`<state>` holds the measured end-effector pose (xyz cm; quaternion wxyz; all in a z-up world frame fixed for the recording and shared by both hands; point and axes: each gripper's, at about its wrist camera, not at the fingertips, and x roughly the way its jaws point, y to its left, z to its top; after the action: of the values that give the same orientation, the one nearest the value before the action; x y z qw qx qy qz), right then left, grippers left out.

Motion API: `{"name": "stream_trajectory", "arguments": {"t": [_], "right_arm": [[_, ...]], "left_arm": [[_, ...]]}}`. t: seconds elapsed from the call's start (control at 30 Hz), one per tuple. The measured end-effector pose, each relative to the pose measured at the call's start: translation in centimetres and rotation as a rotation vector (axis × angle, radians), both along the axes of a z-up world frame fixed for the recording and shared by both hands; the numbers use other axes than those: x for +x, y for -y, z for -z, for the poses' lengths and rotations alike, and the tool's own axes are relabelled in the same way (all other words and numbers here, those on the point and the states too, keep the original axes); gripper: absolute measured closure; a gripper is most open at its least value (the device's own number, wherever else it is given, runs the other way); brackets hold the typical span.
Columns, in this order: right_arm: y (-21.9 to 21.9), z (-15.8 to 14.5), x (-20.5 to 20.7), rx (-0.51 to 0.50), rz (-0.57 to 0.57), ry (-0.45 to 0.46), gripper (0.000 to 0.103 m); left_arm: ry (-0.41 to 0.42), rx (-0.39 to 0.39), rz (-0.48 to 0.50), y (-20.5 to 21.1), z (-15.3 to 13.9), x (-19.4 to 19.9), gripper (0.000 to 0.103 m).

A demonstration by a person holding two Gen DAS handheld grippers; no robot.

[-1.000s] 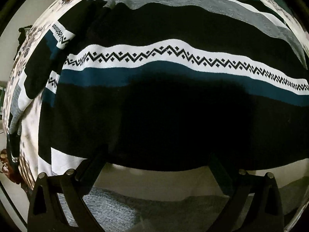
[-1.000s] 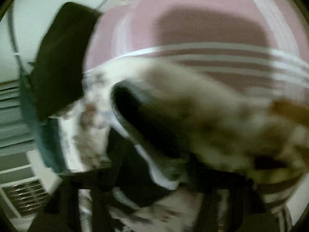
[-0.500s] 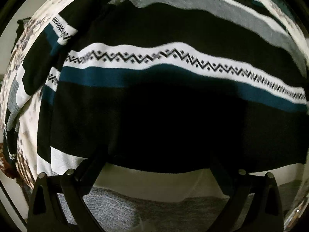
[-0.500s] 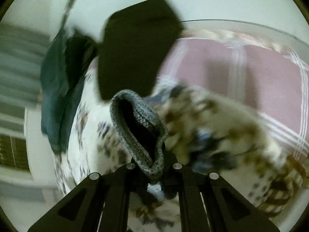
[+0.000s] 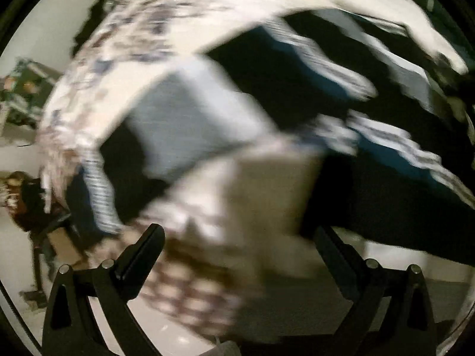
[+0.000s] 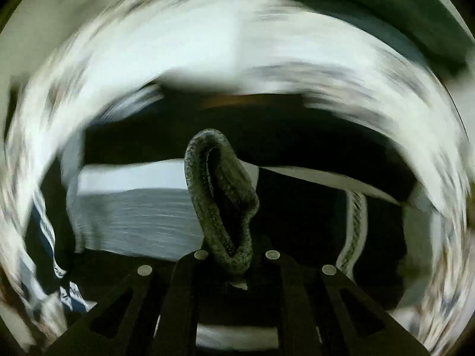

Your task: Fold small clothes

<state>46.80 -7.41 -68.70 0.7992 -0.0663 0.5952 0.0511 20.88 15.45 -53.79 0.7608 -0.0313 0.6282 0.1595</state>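
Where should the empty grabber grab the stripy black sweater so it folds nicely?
Probably the bottom hem of the sweater, coming from below. In the left wrist view that dark edge lies nearest the open left gripper, though the picture is blurry. The right gripper is shut on a grey ribbed edge, apparently the sweater's.

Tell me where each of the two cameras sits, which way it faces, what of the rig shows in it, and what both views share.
Left wrist: sits on the left gripper, looking forward between its two spread fingers at the blurred striped sweater lying on a floral bedspread.
Right wrist: sits on the right gripper, looking forward along fingers closed on a grey knitted edge.
Shared: both show the same sweater and heavy motion blur.
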Motion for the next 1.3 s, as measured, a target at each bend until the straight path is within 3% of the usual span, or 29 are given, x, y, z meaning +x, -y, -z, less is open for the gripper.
{"name": "stream_trajectory", "arguments": {"t": [0.1,0.23,0.3,0.37,0.43,0.53,0.67,0.77,0.8,0.83,0.87,0.93,1.03,1.13,1.23,1.3], "right_arm": [[-10.1,0.8,-0.8,-0.046,-0.158,0.030,0.095],[-13.7,3.3,-2.3,-0.121,-0.201,-0.009,0.091],[-12.7,2.8,-2.8,-0.032,-0.175,-0.050,0.083],[-10.4,1.6,-3.4,0.111,-0.109,-0.113,0.054],[-6.9,0.2,-5.1,0.293,0.002,-0.158,0.042],[-1.8,-0.6,-7.6,0.384,0.166,-0.202,0.041],[4.0,0.8,-9.2,0.401,0.336,-0.266,0.041],[4.6,3.4,-10.5,0.375,0.381,-0.312,0.041],[4.5,4.0,-10.8,0.372,0.391,-0.330,0.041],[4.1,4.7,-11.5,0.377,0.397,-0.349,0.041],[4.0,5.0,-11.9,0.372,0.398,-0.360,0.041],[2.7,5.4,-12.7,0.350,0.384,-0.366,0.041],[1.6,4.1,-13.0,0.281,0.329,-0.348,0.041],[-1.6,3.6,-12.5,0.112,0.256,-0.292,0.041],[-3.8,3.3,-11.2,0.069,0.235,-0.248,0.041],[-4.8,3.0,-9.7,0.135,0.264,-0.225,0.041]], "left_arm": [[0.010,0.048,-0.048,-5.5,-0.1,-1.1,0.000],[0.014,0.058,-0.139,-11.3,0.5,-2.2,0.000],[0.020,0.016,-0.195,-12.0,0.8,-3.6,0.000],[0.033,-0.049,-0.253,-13.0,1.0,-4.9,0.000],[0.060,-0.135,-0.326,-15.0,1.2,-6.3,0.000],[0.094,-0.298,-0.458,-18.7,3.1,-8.2,0.000],[0.111,-0.483,-0.580,-20.7,6.2,-9.4,0.000],[0.120,-0.517,-0.628,-20.9,8.3,-9.1,0.000],[0.146,-0.510,-0.652,-20.9,8.3,-9.3,0.005],[0.171,-0.484,-0.669,-21.0,7.9,-9.3,0.023],[0.176,-0.462,-0.671,-21.0,7.5,-9.3,0.035],[0.188,-0.401,-0.658,-21.2,6.0,-9.4,0.099],[0.272,-0.374,-0.627,-22.1,2.8,-9.5,0.098],[0.353,-0.337,-0.583,-24.1,-0.6,-8.0,0.099],[0.405,-0.320,-0.572,-26.3,-2.3,-5.8,0.099],[0.432,-0.325,-0.574,-28.0,-2.8,-4.5,0.099]]}}
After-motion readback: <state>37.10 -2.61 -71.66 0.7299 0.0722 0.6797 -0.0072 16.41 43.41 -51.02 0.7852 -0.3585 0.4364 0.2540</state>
